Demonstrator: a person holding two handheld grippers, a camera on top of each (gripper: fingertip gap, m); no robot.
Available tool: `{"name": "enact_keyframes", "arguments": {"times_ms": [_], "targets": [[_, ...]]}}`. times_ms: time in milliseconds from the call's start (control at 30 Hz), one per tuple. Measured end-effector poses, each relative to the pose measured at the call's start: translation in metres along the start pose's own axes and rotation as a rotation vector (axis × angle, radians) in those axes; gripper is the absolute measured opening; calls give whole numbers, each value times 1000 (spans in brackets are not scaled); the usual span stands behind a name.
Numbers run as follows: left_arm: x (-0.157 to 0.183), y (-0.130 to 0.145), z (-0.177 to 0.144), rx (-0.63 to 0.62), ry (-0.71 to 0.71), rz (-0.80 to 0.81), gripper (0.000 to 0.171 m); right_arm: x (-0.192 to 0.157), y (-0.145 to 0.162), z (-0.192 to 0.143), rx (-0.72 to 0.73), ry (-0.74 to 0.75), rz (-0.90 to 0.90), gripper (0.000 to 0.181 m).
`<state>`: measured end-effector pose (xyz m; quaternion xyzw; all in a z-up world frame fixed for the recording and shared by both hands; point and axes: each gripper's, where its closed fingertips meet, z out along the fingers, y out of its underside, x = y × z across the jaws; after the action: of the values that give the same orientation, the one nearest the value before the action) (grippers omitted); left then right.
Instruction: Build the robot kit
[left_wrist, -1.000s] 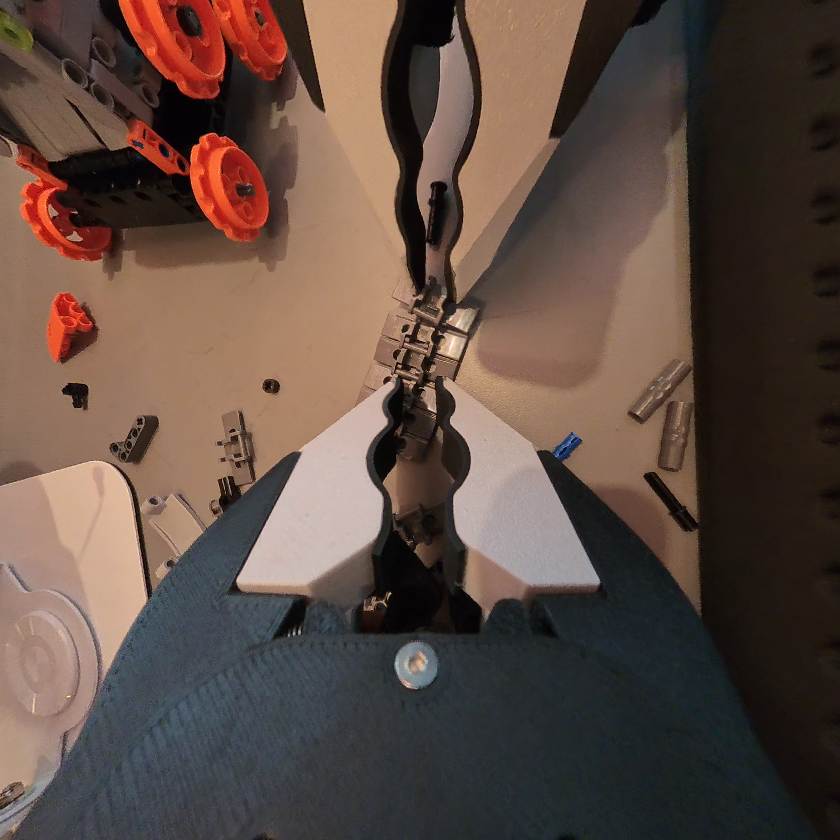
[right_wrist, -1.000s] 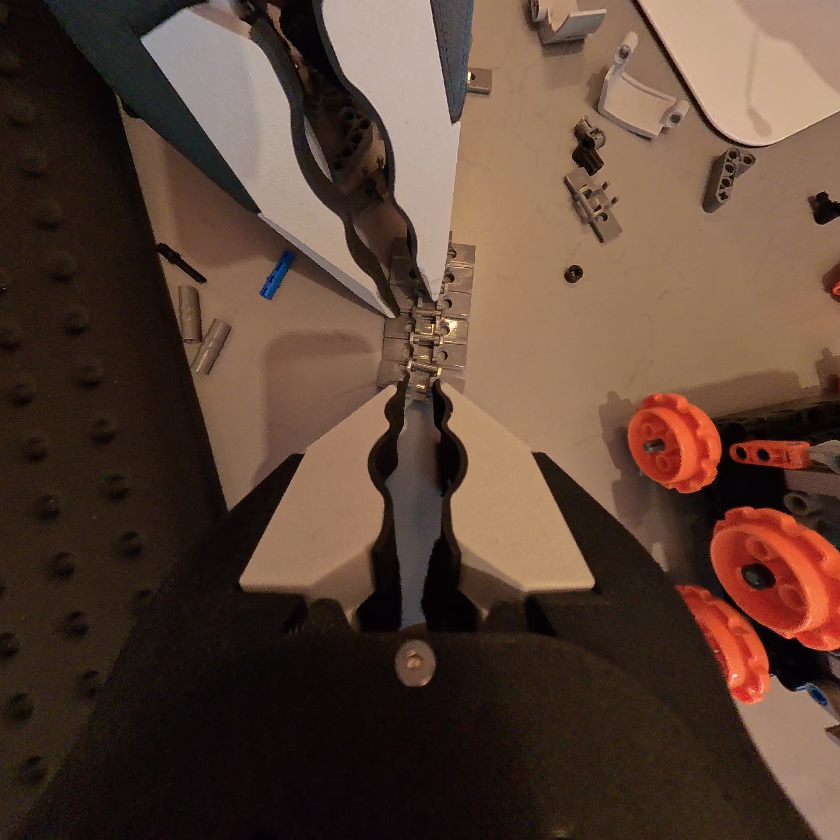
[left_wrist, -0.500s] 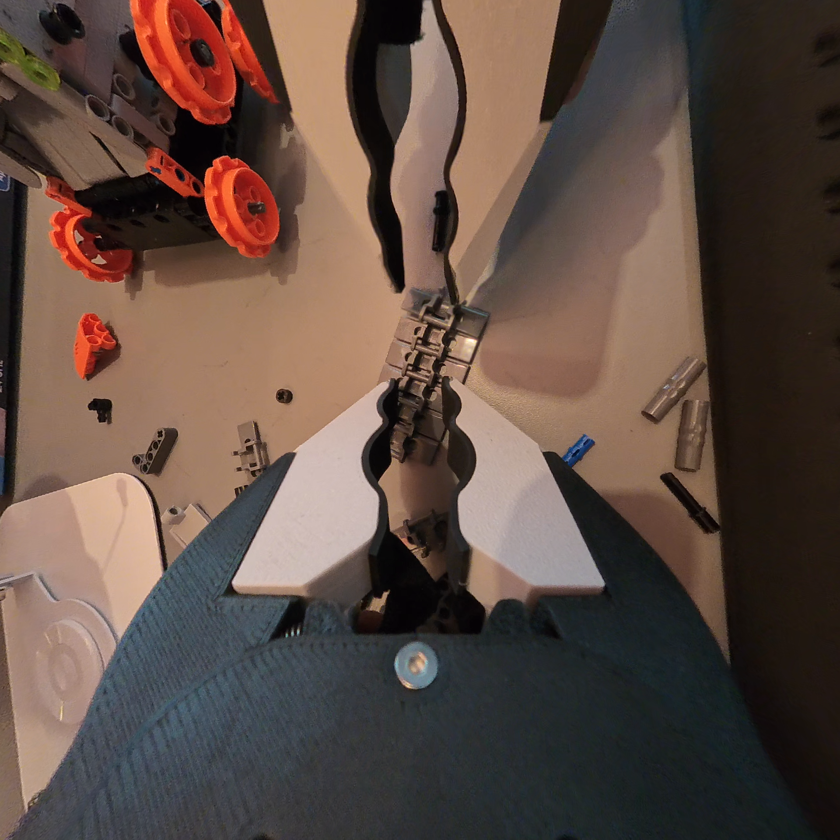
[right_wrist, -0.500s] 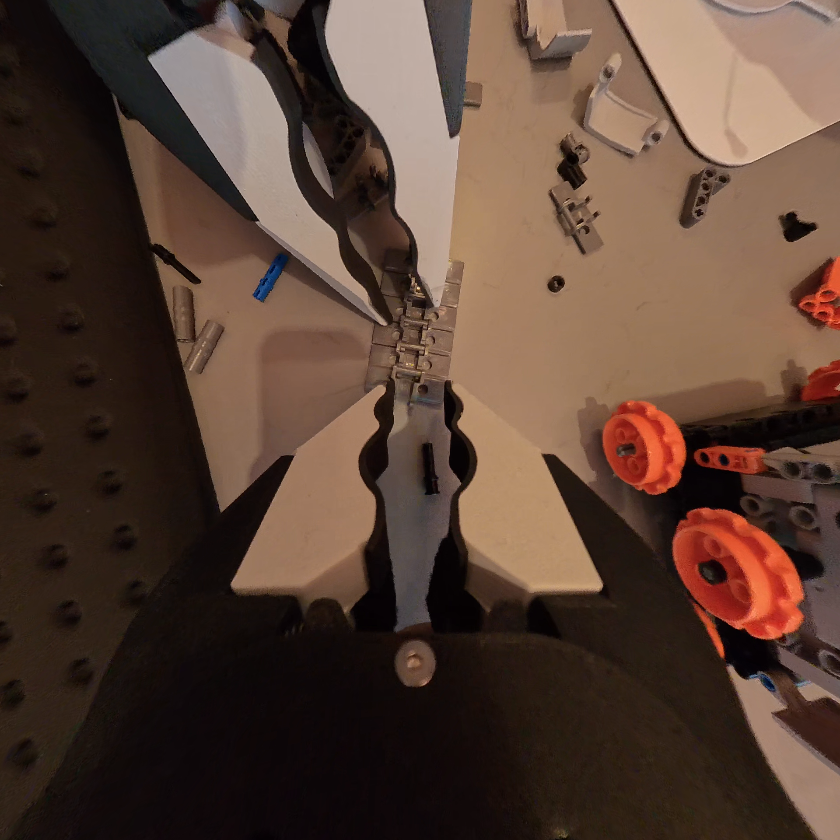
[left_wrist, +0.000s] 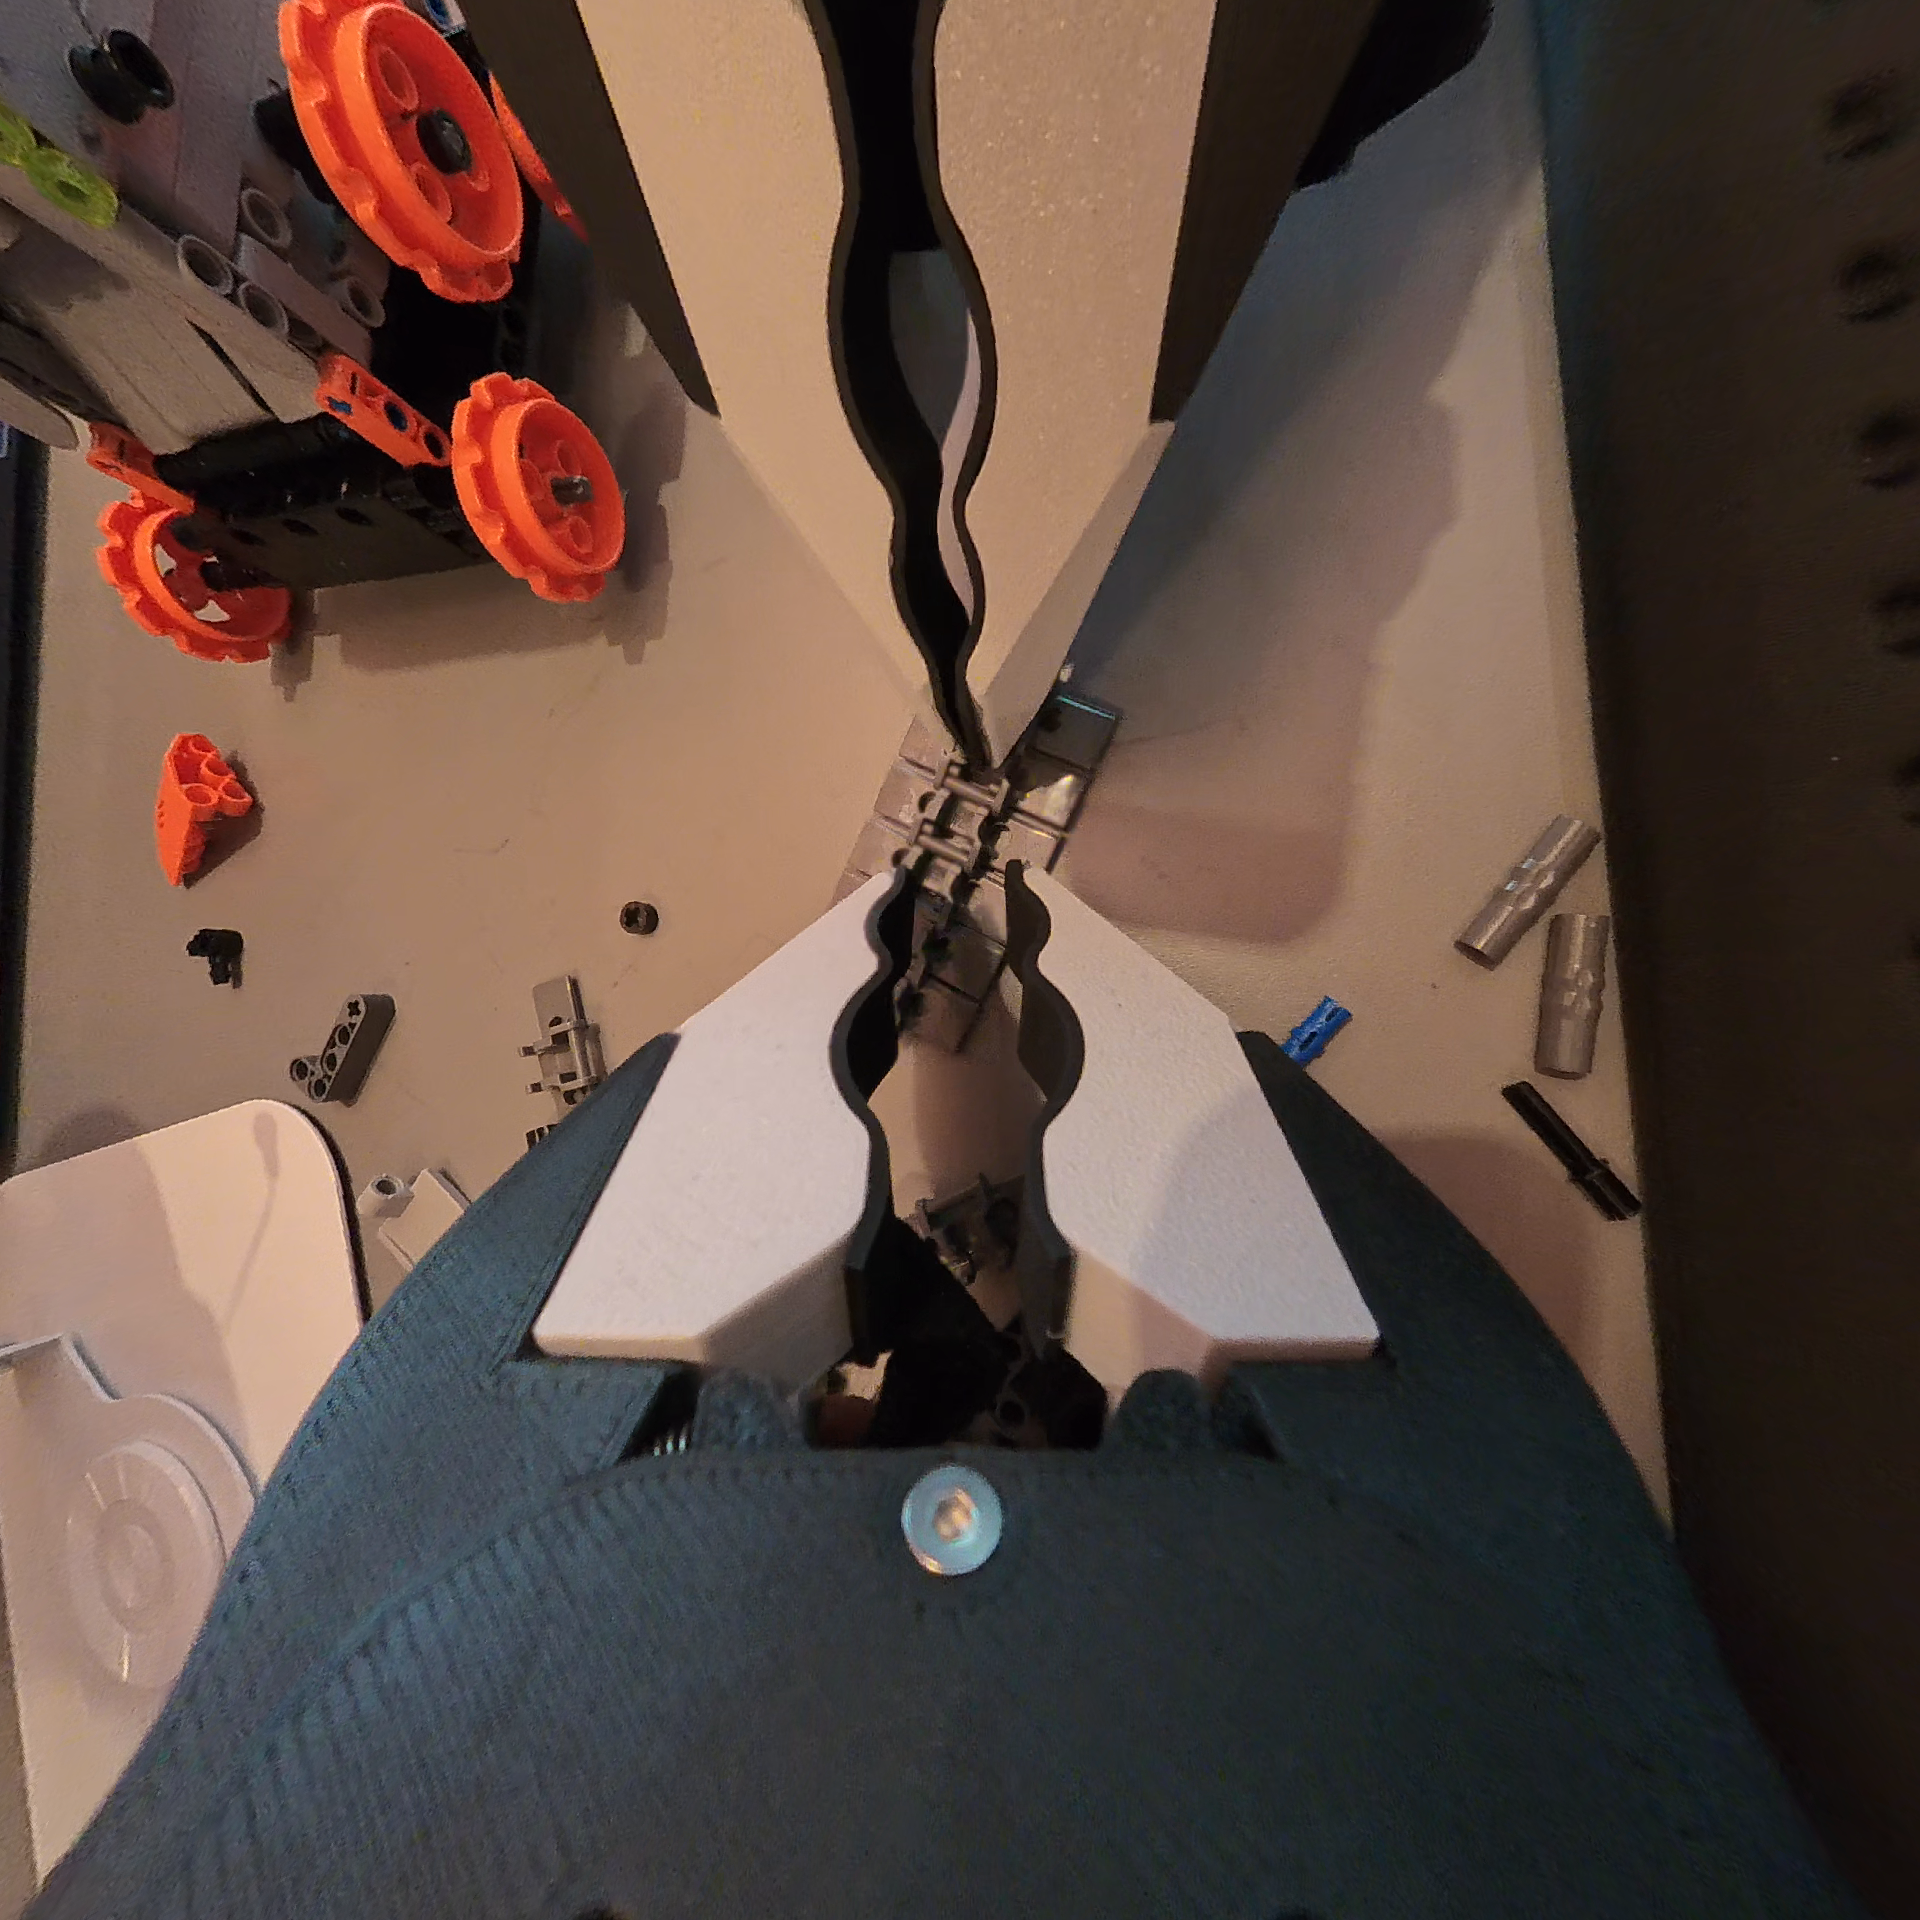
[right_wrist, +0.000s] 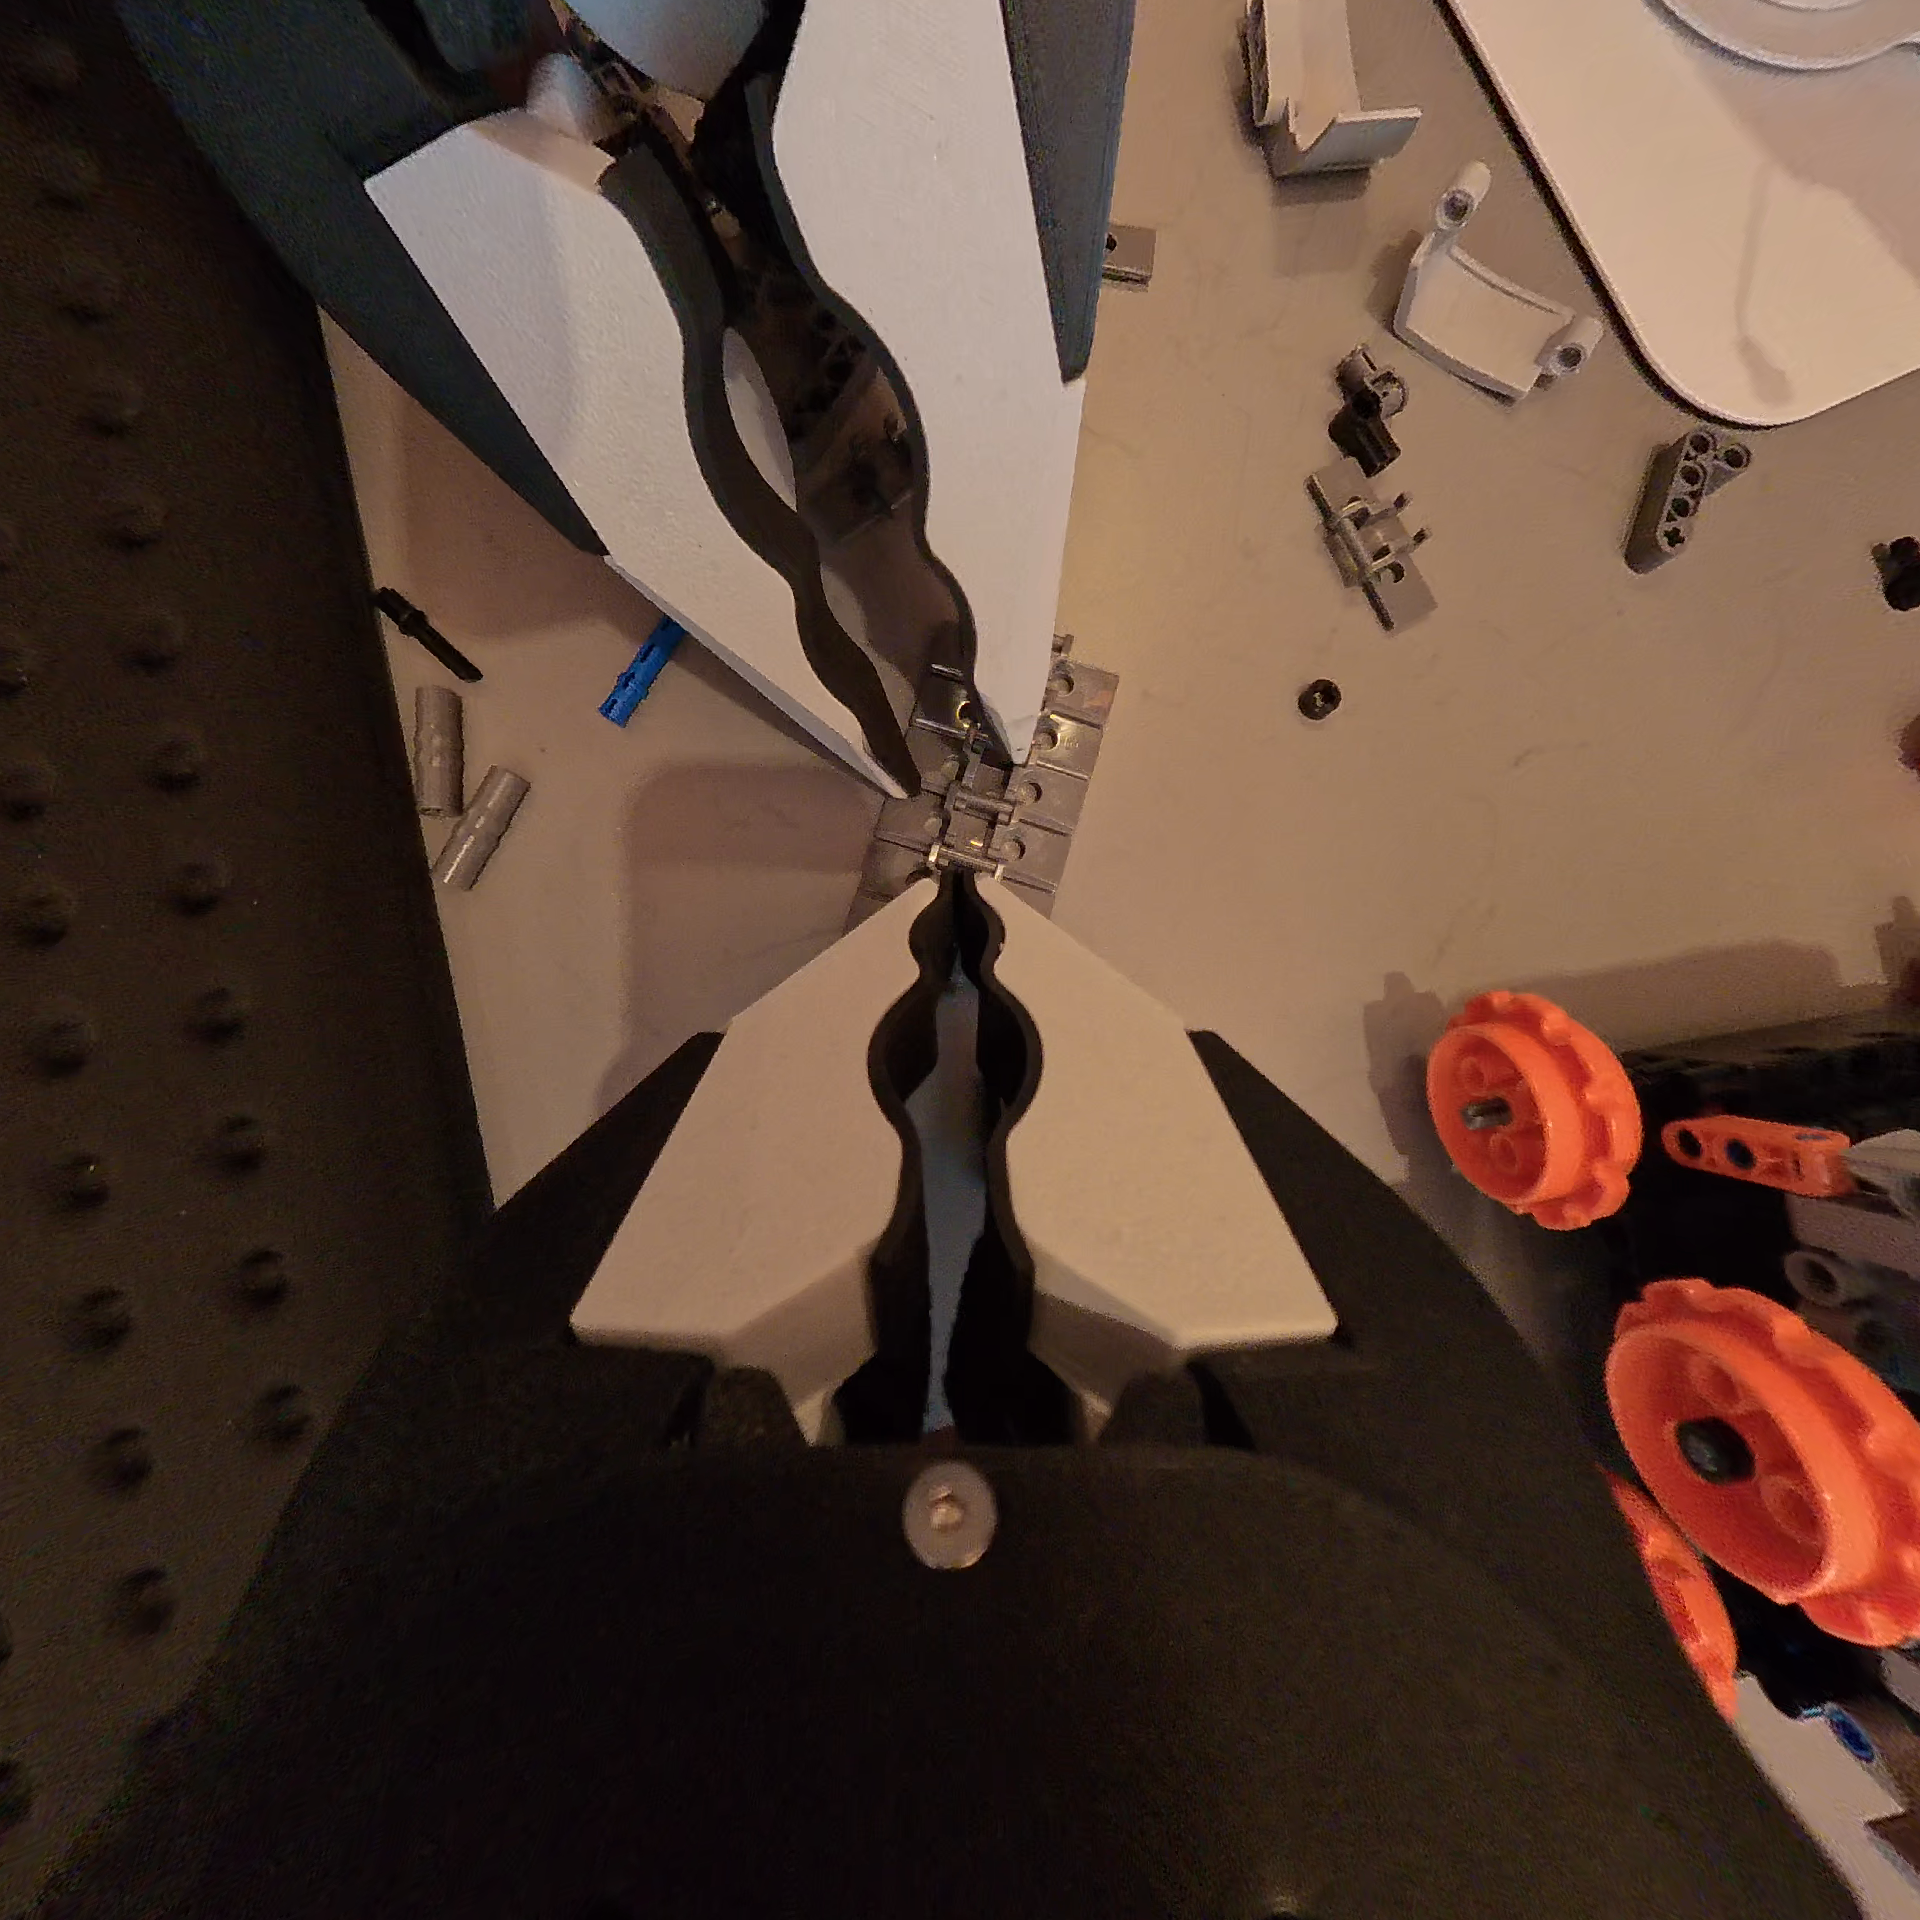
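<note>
Nose to nose, two grippers meet over a strip of grey track

Left to right in the left wrist view: a part-built model with orange toothed wheels (left_wrist: 538, 488) stands at the far left of the pale tabletop (left_wrist: 520, 790), with a loose orange angled brick (left_wrist: 200, 800) and a small dark grey angled beam (left_wrist: 343, 1044) nearer the camera. At centre, the short chain of grey plastic track links (left_wrist: 977, 831) lies flat on the tabletop. The blue-bodied left gripper (left_wrist: 951, 888) straddles the chain's near end, its white fingers parted around the links, though whether they press the links cannot be told. Opposite, the black-bodied right gripper (right_wrist: 961, 896) has its tips drawn together at the chain's other end; what, if anything, they pinch cannot be told. Further right lie a small blue pin (left_wrist: 1317, 1023), two grey tube connectors (left_wrist: 1548, 935) and a black axle pin (left_wrist: 1569, 1148), beside a dark studded mat (left_wrist: 1766, 727).
</note>
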<state>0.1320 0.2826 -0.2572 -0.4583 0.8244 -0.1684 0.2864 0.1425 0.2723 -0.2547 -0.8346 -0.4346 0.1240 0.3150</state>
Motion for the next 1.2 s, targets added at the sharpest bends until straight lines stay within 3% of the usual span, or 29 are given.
{"name": "enact_keyframes", "arguments": {"times_ms": [233, 533, 867, 1000, 1200], "targets": [[-2, -9, -4, 40, -20, 2, 17, 1, -5, -11, 79, -9, 41, 0], [0, -24, 1, 96, -24, 20, 15, -2, 4, -5, 39, -28, 35, 0], [8, -20, 9, 83, 17, 0, 12, -1, 3, -2, -14, -23, 45, 0], [5, -14, 4, 72, 25, -28, 21, 0, 2, -1, -51, -22, 36, 0], [-1, -6, -2, 68, 27, -51, 20, 1, -2, -2, -36, -32, 36, 0]]}}
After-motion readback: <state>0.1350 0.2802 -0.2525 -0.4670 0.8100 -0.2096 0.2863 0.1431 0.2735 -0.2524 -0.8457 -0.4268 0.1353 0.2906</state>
